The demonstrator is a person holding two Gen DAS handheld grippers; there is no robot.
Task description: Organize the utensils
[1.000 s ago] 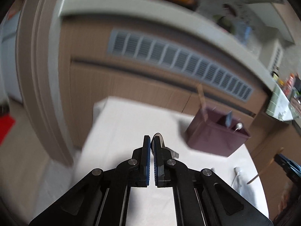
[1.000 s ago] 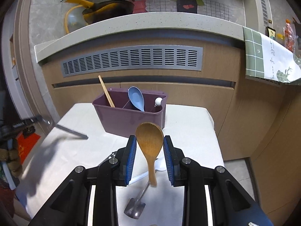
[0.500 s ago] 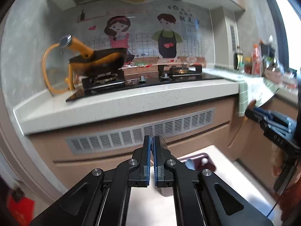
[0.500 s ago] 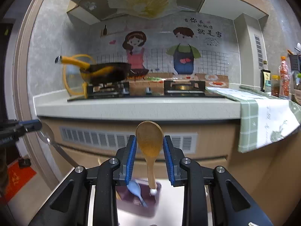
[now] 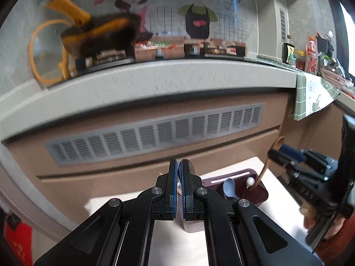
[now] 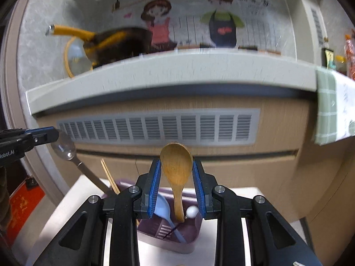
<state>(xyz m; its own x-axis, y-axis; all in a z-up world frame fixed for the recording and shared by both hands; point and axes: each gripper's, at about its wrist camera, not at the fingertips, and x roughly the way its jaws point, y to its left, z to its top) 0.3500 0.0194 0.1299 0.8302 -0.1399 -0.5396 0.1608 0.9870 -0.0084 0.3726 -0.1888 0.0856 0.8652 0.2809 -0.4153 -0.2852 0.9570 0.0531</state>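
My right gripper (image 6: 176,163) is shut on the bowl of a wooden spoon (image 6: 176,168). Its handle hangs down into the right end of the purple caddy (image 6: 190,243), beside a white-knobbed utensil (image 6: 192,211) and a pale blue spoon (image 6: 163,208). My left gripper (image 5: 178,166) is shut on a metal spoon (image 6: 64,149) by its bowl. That spoon's handle slants down towards the caddy's left end, where a chopstick (image 6: 109,177) stands; its tip is hidden. The left wrist view shows the caddy (image 5: 261,192) ahead on the right, with the right gripper (image 5: 277,153) above it.
The caddy stands on a white table (image 6: 73,199) pushed against a kitchen counter (image 6: 177,75) with a grey vent (image 6: 155,128). A green towel (image 6: 330,110) hangs over the counter at the right. A red mat (image 6: 24,208) lies on the floor at the left. A hand (image 5: 310,212) grips the right tool.
Both grippers rose from low over the table and came in above the caddy. The wooden spoon's handle now dips into the caddy. The metal spoon has swung in towards its left end.
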